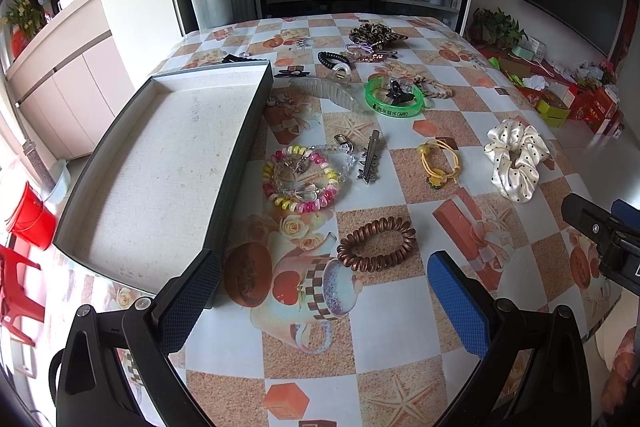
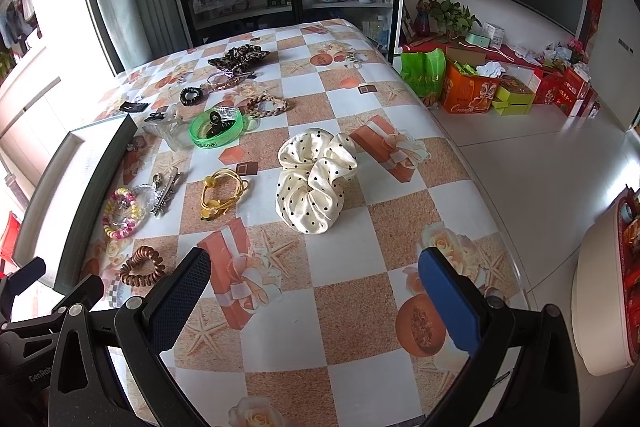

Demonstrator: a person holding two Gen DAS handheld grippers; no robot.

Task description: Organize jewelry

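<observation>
Fingers (image 1: pixel 456 303) of both the left gripper (image 1: pixel 324 307) and right gripper (image 2: pixel 316 301) stand apart, holding nothing, above the table (image 2: pixel 360 327). Tray (image 1: pixel 160 163) empty; jewelry scattered beside it. Probable first pick: brown coil hair tie (image 1: pixel 376 245), nearest the left gripper.

Edges and clutter swallow plenty here.

The right gripper (image 1: pixel 600 227) pokes in at the left wrist view's right border, its fingers mostly cut off, so their spacing cannot be read. The tray (image 2: pixel 100 163) runs off the right wrist view's left side, washed out by glare. Small pieces beside the tray's far corner (image 1: pixel 280 101) are too tiny to identify. A black clip (image 1: pixel 396 93) sits partly hidden inside the green bangle (image 1: pixel 394 105).
</observation>
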